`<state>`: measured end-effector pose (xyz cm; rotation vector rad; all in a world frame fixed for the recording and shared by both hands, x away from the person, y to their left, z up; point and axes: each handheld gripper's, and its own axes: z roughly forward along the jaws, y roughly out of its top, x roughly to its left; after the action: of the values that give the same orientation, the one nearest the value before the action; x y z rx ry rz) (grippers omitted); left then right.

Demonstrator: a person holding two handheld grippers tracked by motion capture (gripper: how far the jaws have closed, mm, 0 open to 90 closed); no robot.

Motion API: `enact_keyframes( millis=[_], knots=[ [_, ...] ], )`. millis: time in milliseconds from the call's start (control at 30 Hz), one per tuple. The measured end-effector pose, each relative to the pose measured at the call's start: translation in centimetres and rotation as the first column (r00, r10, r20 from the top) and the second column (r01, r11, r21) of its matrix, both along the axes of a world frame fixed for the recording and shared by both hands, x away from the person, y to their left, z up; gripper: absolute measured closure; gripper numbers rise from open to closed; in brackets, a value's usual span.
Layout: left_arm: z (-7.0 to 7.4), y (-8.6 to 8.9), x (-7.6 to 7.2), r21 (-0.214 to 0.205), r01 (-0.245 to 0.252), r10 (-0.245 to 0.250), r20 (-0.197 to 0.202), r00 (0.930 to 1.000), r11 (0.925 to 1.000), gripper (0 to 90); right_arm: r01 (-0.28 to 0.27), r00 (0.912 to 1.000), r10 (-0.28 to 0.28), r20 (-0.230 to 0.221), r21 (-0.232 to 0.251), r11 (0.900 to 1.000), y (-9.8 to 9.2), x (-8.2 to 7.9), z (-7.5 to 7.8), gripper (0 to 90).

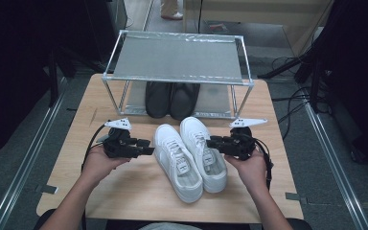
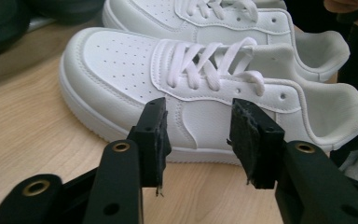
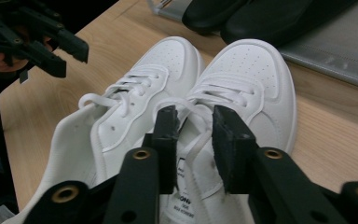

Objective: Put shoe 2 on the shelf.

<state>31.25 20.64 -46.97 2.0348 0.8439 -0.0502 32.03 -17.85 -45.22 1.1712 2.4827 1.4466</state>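
Note:
Two white lace-up sneakers lie side by side in the middle of the wooden table, toes toward the rack: the left shoe point(image 1: 177, 163) and the right shoe point(image 1: 205, 152). My left gripper point(image 1: 149, 147) is level just left of the left shoe point(image 2: 121, 70), jaws open and empty, aimed at its side. My right gripper point(image 1: 210, 142) sits at the outer side of the right shoe point(image 3: 256, 79), jaws open above its laces; a loose lace runs through the gap without being pinched. The left gripper point(image 3: 70, 59) also appears open across the shoes in the right gripper view.
A metal-frame shoe rack point(image 1: 177, 60) stands at the table's far side, with a pair of black shoes point(image 1: 171, 98) on its lower shelf. Bare tabletop point(image 1: 124, 191) lies in front of and beside the sneakers. Cables trail on the floor at the right.

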Motion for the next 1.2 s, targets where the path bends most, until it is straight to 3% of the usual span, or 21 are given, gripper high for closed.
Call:
enact_keyframes(
  millis=[300,533,733,867,967,1200],
  knots=[
    [-0.1,0.7,0.6,0.000,-0.033,0.033,0.010,0.9994,0.9994,49.0,0.018,0.9998,-0.018,0.007,0.038,0.9991,0.8,-1.9,-0.2,61.9],
    [0.1,1.0,1.1,-0.005,-0.046,0.046,0.014,0.9988,0.9989,47.7,0.023,0.9992,-0.023,0.031,-0.012,0.9997,2.3,-3.4,-0.1,50.7],
    [0.1,1.3,1.5,-0.006,-0.059,0.059,0.011,0.9982,0.9983,47.4,0.027,0.9993,-0.026,0.028,-0.044,0.9987,3.6,-3.8,-0.8,46.1],
    [0.1,1.4,1.6,-0.011,-0.061,0.061,0.014,0.9980,0.9981,47.3,0.041,0.9981,-0.038,0.048,-0.063,0.9972,4.4,-4.1,-1.1,40.1],
    [0.1,1.5,1.7,-0.004,-0.060,0.060,0.015,0.9981,0.9982,47.3,0.057,0.9965,-0.053,0.065,-0.069,0.9960,4.8,-4.3,-1.2,39.6],
    [0.1,1.5,2.2,-0.008,-0.064,0.064,0.010,0.9979,0.9979,47.1,0.082,0.9958,-0.079,0.047,-0.075,0.9938,5.1,-4.2,-1.5,39.3]
  ],
)
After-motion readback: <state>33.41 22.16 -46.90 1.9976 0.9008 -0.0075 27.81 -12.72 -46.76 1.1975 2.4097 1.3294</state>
